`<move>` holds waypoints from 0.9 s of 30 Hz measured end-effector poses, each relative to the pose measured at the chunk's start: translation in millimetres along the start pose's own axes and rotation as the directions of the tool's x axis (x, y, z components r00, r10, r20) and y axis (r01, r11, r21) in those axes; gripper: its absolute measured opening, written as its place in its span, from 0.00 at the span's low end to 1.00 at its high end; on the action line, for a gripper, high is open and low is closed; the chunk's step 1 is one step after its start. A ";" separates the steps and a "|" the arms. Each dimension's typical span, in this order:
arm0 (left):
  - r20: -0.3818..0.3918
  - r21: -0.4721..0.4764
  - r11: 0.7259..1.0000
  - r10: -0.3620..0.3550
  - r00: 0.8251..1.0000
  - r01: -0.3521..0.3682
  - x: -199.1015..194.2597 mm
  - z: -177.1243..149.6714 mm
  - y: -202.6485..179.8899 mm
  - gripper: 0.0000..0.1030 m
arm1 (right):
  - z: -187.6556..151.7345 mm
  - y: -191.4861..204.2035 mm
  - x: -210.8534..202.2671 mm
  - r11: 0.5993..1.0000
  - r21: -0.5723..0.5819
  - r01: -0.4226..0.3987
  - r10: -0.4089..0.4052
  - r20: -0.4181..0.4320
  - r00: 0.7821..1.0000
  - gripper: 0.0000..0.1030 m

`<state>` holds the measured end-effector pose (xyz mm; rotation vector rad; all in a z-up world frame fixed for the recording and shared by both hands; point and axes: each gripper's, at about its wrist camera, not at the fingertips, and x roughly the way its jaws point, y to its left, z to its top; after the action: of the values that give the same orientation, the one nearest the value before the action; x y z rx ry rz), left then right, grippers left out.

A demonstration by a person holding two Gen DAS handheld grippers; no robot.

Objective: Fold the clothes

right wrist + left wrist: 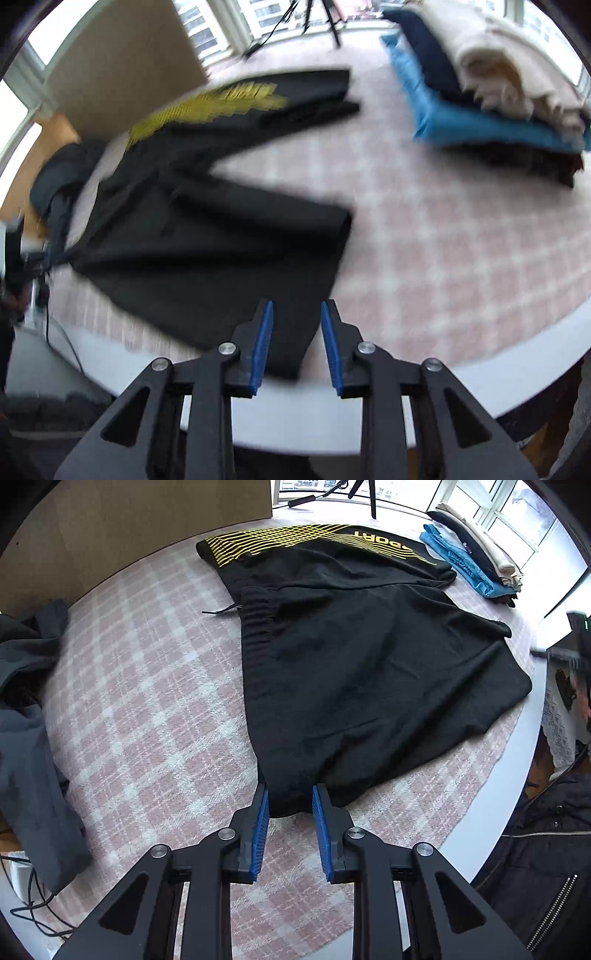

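Note:
Black shorts with a yellow line pattern and "SPORT" lettering lie spread on the pink checked cloth of a round table. In the left wrist view my left gripper is open, its blue pads either side of the near corner of the shorts. The right wrist view is blurred by motion. There my right gripper is open over the near corner of the shorts, which hangs past the table rim.
A stack of folded clothes, blue, dark and cream, sits at the far right. A dark grey garment lies heaped at the left edge. The white table rim is close. A person's dark jacket is at the right.

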<state>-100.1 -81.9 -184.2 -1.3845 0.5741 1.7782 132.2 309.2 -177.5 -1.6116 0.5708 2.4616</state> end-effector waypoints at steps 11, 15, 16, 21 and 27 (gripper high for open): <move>0.003 0.033 0.999 -0.026 1.000 0.026 -1.7 3.2 9.0 0.20 | -40.4 15.6 17.5 0.998 0.022 -0.056 0.056 0.020 0.998 0.03; -0.003 0.072 0.997 -0.037 0.999 0.037 -4.2 4.7 12.5 0.20 | -45.0 13.5 5.9 0.999 0.042 0.012 -0.014 0.034 0.999 0.17; 0.000 0.075 0.996 -0.041 0.999 0.041 -5.1 4.8 12.9 0.20 | -49.3 15.6 1.3 0.998 0.046 0.043 -0.045 0.041 0.998 0.26; 0.004 0.085 0.995 -0.045 0.999 0.045 -8.3 7.4 15.8 0.09 | -48.6 14.1 0.3 0.997 0.053 0.048 -0.051 0.058 0.997 0.45; 0.007 0.096 0.994 -0.047 0.999 0.047 -13.6 11.4 12.3 0.09 | -47.8 20.3 14.1 0.999 0.023 0.031 -0.032 0.035 0.999 0.43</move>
<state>-115.5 -84.7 -169.3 -1.3140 0.6090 1.6968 160.6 270.8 -202.5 -1.5533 0.5613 2.4472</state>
